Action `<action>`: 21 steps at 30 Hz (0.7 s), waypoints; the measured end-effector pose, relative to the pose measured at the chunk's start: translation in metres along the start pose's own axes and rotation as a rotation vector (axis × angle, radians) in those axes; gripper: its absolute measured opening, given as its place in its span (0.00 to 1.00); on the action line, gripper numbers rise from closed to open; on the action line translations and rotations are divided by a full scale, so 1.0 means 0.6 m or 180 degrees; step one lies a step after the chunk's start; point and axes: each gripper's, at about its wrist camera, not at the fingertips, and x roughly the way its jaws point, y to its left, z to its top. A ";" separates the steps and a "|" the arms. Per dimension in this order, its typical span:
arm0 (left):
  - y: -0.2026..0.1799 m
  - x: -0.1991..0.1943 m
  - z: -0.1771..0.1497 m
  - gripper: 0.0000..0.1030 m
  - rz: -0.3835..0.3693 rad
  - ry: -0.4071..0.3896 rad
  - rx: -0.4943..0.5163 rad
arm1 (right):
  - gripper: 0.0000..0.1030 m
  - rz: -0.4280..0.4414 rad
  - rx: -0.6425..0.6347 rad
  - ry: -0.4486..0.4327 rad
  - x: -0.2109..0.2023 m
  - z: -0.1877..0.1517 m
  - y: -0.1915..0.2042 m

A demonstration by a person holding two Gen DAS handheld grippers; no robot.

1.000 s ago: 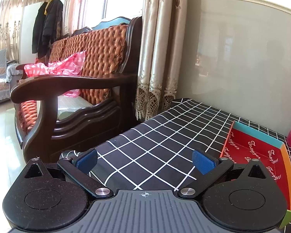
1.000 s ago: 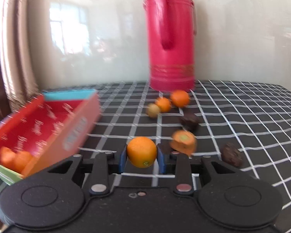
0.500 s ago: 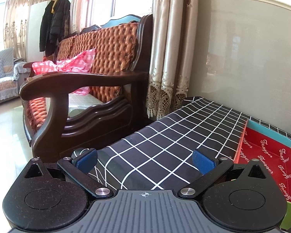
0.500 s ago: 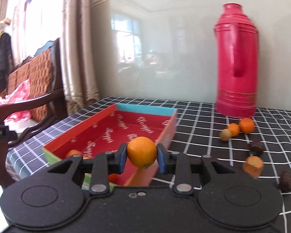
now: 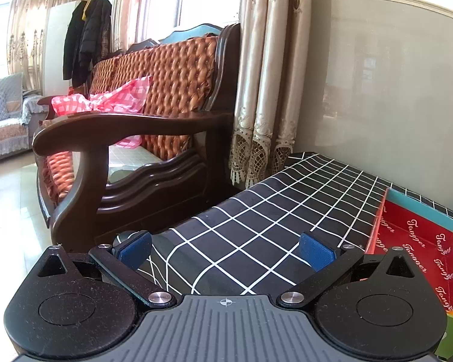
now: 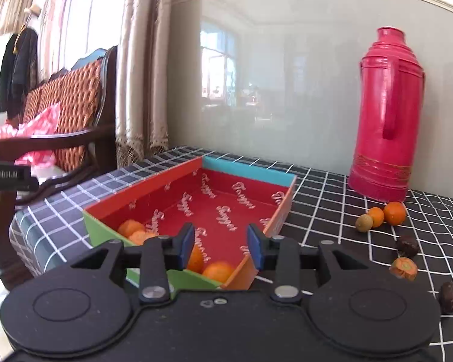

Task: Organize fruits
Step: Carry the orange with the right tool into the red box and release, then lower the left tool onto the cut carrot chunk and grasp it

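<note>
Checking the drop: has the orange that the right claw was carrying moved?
Yes. The orange has left the right claw, whose jaws have just been opening, and now lies inside the box.

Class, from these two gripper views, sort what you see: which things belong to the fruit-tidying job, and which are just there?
Job: red box, oranges in it, loose oranges, small dark fruits, right gripper.

Bystanders: pink thermos, sofa, curtain, checked tablecloth.
</note>
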 end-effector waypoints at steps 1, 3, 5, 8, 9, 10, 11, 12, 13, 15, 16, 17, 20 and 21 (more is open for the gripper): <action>-0.002 -0.001 0.000 1.00 -0.0010 -0.0001 0.0009 | 0.50 -0.0057 0.0041 -0.0035 -0.002 0.001 -0.006; -0.008 -0.002 0.000 1.00 -0.0031 0.0001 0.0023 | 0.79 -0.0224 0.0125 -0.0150 -0.012 0.003 -0.019; -0.016 -0.004 -0.001 1.00 -0.0051 -0.0008 0.0046 | 0.82 -0.0412 0.0185 -0.0233 -0.021 0.004 -0.036; -0.033 -0.011 -0.002 1.00 -0.0106 -0.0037 0.0097 | 0.89 -0.0693 0.0294 -0.0233 -0.026 0.004 -0.059; -0.040 -0.014 -0.002 1.00 -0.0133 -0.0051 0.0124 | 0.91 -0.0803 0.0331 -0.0233 -0.028 0.003 -0.068; -0.049 -0.017 -0.002 1.00 -0.0165 -0.0068 0.0151 | 0.94 -0.0931 0.0365 -0.0229 -0.029 0.001 -0.077; -0.058 -0.022 -0.003 1.00 -0.0207 -0.0088 0.0183 | 0.94 -0.1064 0.0395 -0.0214 -0.031 0.000 -0.087; -0.069 -0.027 -0.004 1.00 -0.0253 -0.0112 0.0217 | 0.94 -0.1180 0.0428 -0.0191 -0.032 -0.001 -0.097; -0.080 -0.033 -0.005 1.00 -0.0305 -0.0139 0.0257 | 0.94 -0.1292 0.0470 -0.0168 -0.033 -0.002 -0.108; -0.106 -0.045 -0.009 1.00 -0.0425 -0.0198 0.0355 | 0.94 -0.1492 0.0578 -0.0130 -0.038 -0.006 -0.130; -0.120 -0.052 -0.011 1.00 -0.0484 -0.0227 0.0400 | 0.94 -0.1590 0.0626 -0.0123 -0.042 -0.008 -0.141; -0.134 -0.058 -0.013 1.00 -0.0558 -0.0255 0.0455 | 0.94 -0.1706 0.0657 -0.0126 -0.046 -0.011 -0.151; -0.177 -0.078 -0.021 1.00 -0.0792 -0.0334 0.0623 | 0.94 -0.2028 0.0670 -0.0149 -0.064 -0.020 -0.176; -0.193 -0.084 -0.024 1.00 -0.0872 -0.0358 0.0688 | 0.94 -0.2139 0.0663 -0.0153 -0.070 -0.023 -0.184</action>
